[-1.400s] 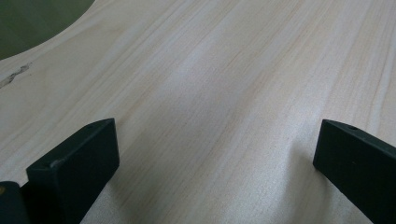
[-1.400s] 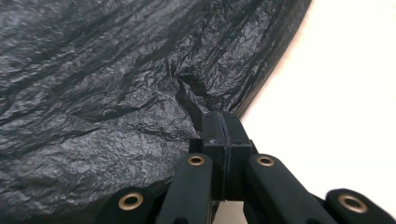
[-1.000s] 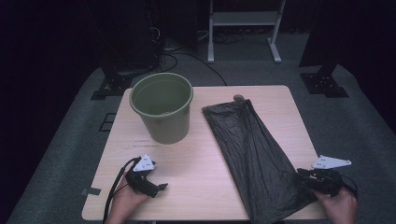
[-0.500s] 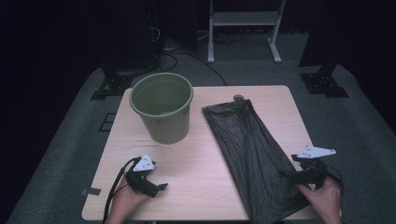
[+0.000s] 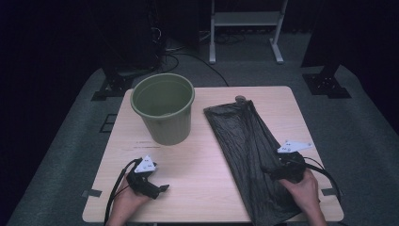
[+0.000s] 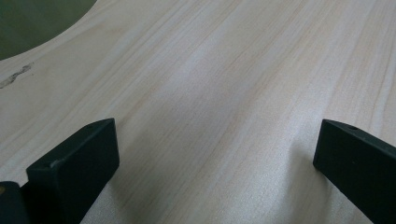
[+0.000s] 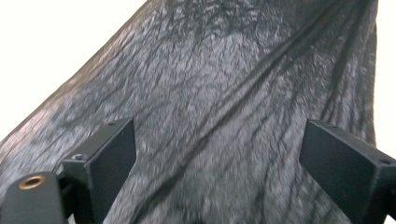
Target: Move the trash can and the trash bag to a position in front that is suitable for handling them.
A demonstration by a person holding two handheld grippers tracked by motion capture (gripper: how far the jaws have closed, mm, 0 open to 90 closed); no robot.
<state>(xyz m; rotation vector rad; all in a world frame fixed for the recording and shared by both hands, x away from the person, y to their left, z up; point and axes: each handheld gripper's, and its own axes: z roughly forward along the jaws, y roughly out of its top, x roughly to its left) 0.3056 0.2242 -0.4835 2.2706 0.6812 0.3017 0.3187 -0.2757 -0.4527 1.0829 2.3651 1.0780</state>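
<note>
With both sets of jaws apart and nothing between them, I'm holding nothing. Right gripper (image 5: 269, 170), lower right of the high view, has just been opening its jaws; they stand wide over the bag (image 5: 247, 150), crinkled black film between and below the fingers (image 7: 109, 158), no pinch. Left gripper (image 5: 162, 188), lower left, rests open on bare table (image 5: 207, 188), fingers (image 6: 77, 163) clear of everything.

Bag lies flat, running from upper centre to the bottom right edge; bin (image 5: 163, 113) stands upright at upper left, well apart from it.

My read: next is regripping the bag. Pinch one layer near an edge, not the middle, so the mouth can open; keep low and lift slowly.

Hard to tell: which end is the mouth. Bag's near end is cut off by the frame. Small round thing at its far end, unclear.
</note>
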